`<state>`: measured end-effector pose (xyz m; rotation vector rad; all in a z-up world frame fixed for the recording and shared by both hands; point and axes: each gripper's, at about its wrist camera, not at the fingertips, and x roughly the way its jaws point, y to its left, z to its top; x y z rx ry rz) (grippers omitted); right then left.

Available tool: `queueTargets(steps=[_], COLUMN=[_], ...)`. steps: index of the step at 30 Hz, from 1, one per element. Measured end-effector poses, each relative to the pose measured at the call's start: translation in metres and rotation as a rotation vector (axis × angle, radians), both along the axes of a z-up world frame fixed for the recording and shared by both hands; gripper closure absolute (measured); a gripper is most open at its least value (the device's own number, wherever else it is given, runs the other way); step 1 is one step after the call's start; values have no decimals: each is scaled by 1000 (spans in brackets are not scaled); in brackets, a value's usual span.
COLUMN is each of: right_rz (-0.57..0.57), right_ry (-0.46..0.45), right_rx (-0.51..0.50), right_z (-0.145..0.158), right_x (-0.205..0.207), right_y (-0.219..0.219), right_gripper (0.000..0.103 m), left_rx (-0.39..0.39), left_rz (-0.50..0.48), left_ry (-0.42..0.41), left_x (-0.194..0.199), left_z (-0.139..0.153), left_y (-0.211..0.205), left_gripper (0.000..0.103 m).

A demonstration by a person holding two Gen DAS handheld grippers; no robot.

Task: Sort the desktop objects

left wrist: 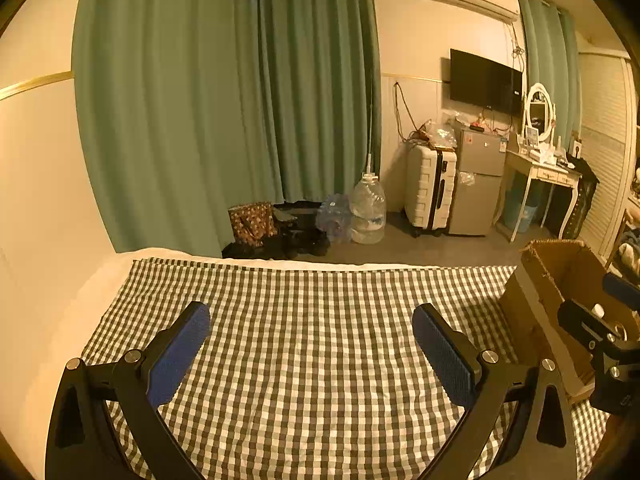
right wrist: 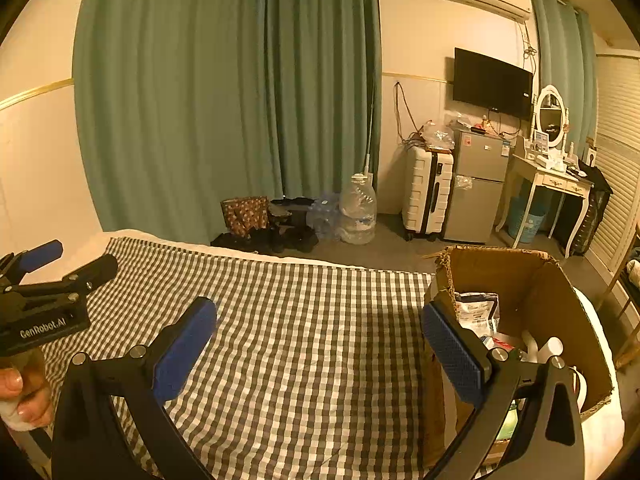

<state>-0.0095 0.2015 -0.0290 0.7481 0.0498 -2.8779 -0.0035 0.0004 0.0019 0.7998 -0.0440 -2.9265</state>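
My left gripper [left wrist: 311, 320] is open above the checked cloth [left wrist: 304, 320], with nothing between its blue pads. My right gripper [right wrist: 320, 316] is open too, over the same checked cloth [right wrist: 304, 320]; its right finger [right wrist: 452, 344] stands in front of the near wall of a brown cardboard box [right wrist: 560, 280]. Inside the box lie a white printed pouch [right wrist: 478, 308], white bottles [right wrist: 554, 348] and other small items. The left wrist view shows the cardboard box [left wrist: 560, 264] at the right edge, with the other gripper's fingers [left wrist: 588, 324] before it.
A hand [right wrist: 20, 396] holds the left gripper's body [right wrist: 44, 308] at the left edge. Beyond the cloth's far edge are green curtains [right wrist: 224, 92], a water jug [right wrist: 358, 212], bags on the floor [right wrist: 244, 214], a white suitcase [right wrist: 426, 192], a small fridge [right wrist: 476, 184] and a dressing table [right wrist: 548, 180].
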Motion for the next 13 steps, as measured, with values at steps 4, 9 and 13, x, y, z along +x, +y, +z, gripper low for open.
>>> queueTargets(steps=[4, 9, 13], right_rz=[8, 10, 12], right_ry=[-5, -4, -4], right_rx=[-6, -10, -4], right_z=[-2, -1, -2], right_x=[1, 2, 2], right_y=[-2, -7, -11], right_gripper=[0, 0, 0], left_rx=[14, 24, 26], left_rz=[-5, -9, -15], left_ry=[-6, -2, 0], left_x=[0, 5, 6], left_z=[-3, -5, -4], left_y=[1, 4, 6], left_gripper=[0, 0, 0])
